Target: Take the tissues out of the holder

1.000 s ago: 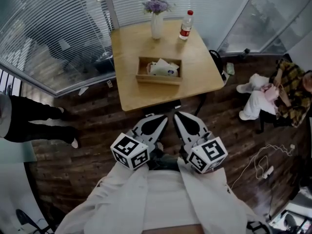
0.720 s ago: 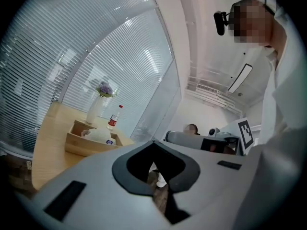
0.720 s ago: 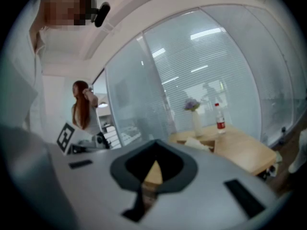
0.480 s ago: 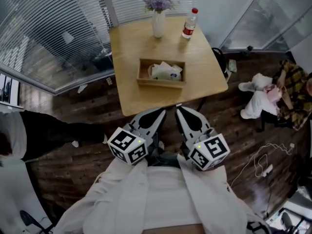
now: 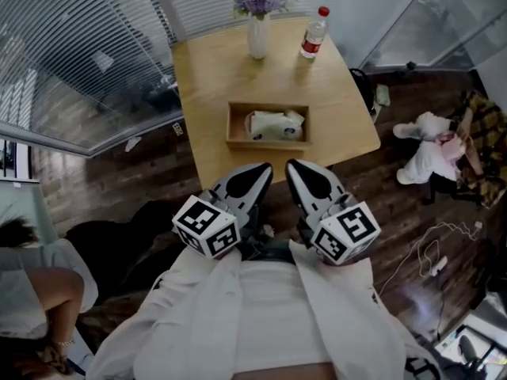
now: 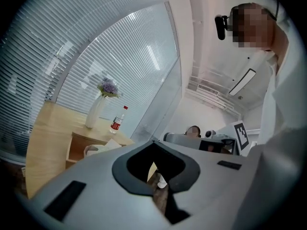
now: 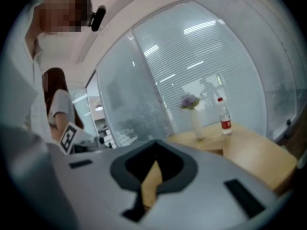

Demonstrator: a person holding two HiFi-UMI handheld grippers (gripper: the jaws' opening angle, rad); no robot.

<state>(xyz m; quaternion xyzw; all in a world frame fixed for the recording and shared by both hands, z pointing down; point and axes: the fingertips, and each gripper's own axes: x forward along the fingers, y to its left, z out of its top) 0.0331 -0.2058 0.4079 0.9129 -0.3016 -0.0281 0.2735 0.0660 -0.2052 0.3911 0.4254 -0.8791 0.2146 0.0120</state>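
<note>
Nearer the table (image 5: 207,77) now, left gripper (image 5: 264,169) and right gripper (image 5: 292,167) both clenched, empty; head view shows tissues (image 5: 273,125) in holder (image 5: 236,125); right gripper view hides them.

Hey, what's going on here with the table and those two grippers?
A person stands at the near edge of a wooden table, holding the left gripper and the right gripper close to the body. Both are shut and empty. The tissues lie in the wooden holder in the middle of the table, not yet taken out. A vase of flowers and a water bottle stand at the far end.
</note>
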